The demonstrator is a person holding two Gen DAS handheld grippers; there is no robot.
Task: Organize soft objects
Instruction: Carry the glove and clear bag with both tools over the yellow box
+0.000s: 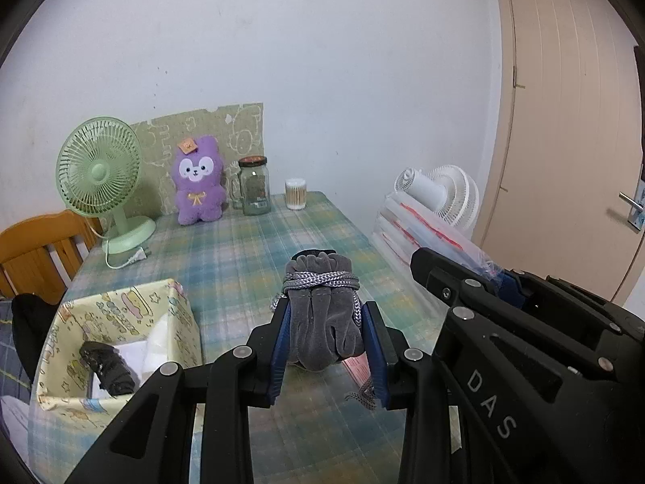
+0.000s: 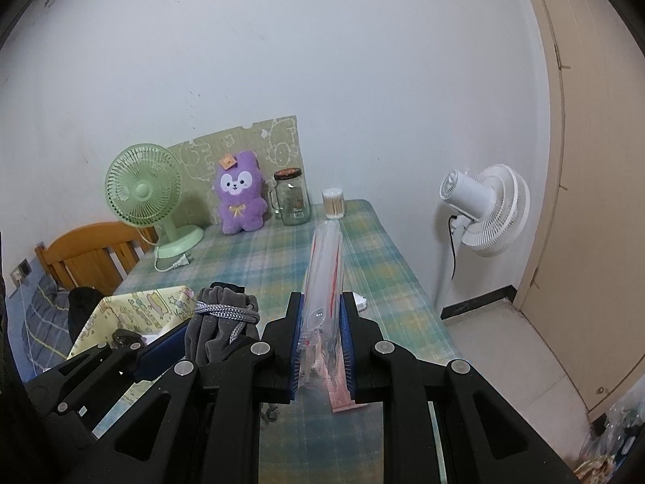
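grey pouch [image 1: 324, 314] between left jaws (clamped)

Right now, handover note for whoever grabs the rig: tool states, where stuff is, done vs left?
Left tool: shut on the grey drawstring pouch, held above the plaid table.
Right tool: shut on the clear plastic bag, which stands on edge between its fingers.
Yellow fabric bin: on the table's left side, beside the left tool; a dark soft item already lies inside.
Done: one item binned.
Left: pouch probably goes into the bin next; the bag still needs placing. Purple plush sits untouched by the back wall.
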